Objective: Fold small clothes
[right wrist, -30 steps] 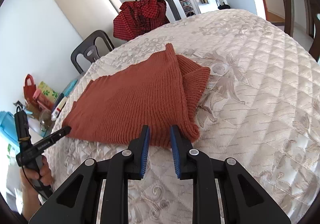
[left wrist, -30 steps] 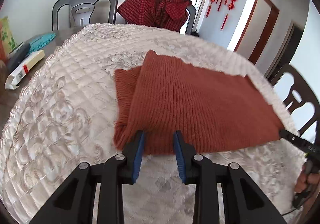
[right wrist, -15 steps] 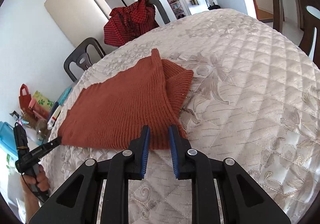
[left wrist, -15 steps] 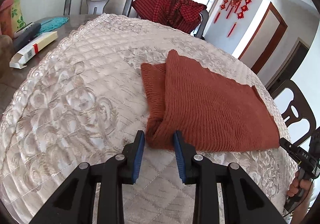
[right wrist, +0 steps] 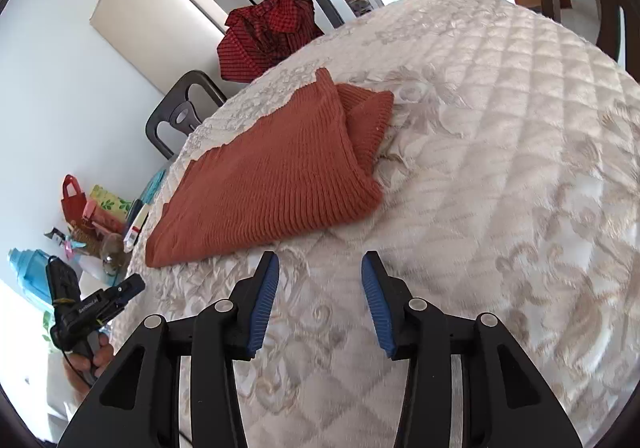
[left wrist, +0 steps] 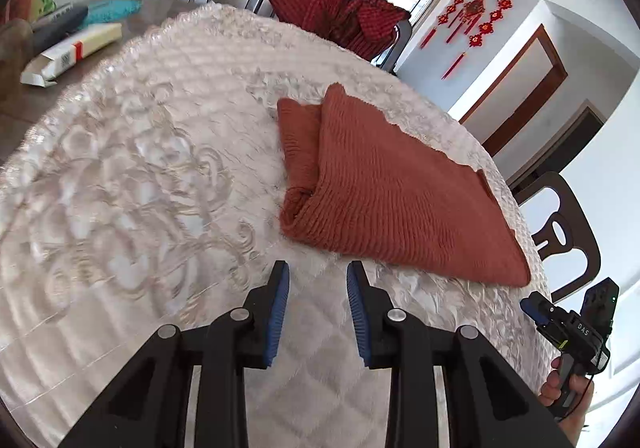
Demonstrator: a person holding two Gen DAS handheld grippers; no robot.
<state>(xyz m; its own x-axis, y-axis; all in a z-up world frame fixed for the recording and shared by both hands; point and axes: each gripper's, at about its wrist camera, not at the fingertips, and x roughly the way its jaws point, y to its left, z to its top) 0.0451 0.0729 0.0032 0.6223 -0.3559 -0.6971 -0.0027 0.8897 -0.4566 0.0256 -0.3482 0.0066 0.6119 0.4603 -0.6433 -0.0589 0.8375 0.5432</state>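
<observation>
A rust-orange knitted garment [left wrist: 384, 184] lies folded flat on the quilted cream table cover [left wrist: 140, 176], with a sleeve tucked under its left edge. My left gripper [left wrist: 318, 270] is open and empty, just short of the garment's near left corner. In the right wrist view the garment [right wrist: 280, 172] lies ahead and to the left. My right gripper [right wrist: 320, 262] is open and empty, a little back from the garment's near edge. Each gripper also shows in the other's view: the right gripper [left wrist: 536, 306] and the left gripper [right wrist: 128, 284].
A red checked garment [left wrist: 340, 4] hangs on a grey chair beyond the table. A white box [left wrist: 68, 52] and small items lie at the far left on bare wood. A dark chair [left wrist: 568, 232] stands at the right. Bags and a blue bottle [right wrist: 28, 272] sit lower left.
Both grippers have let go of the garment's near edge, opened and drawn back from it. The garment now lies still on the cover.
</observation>
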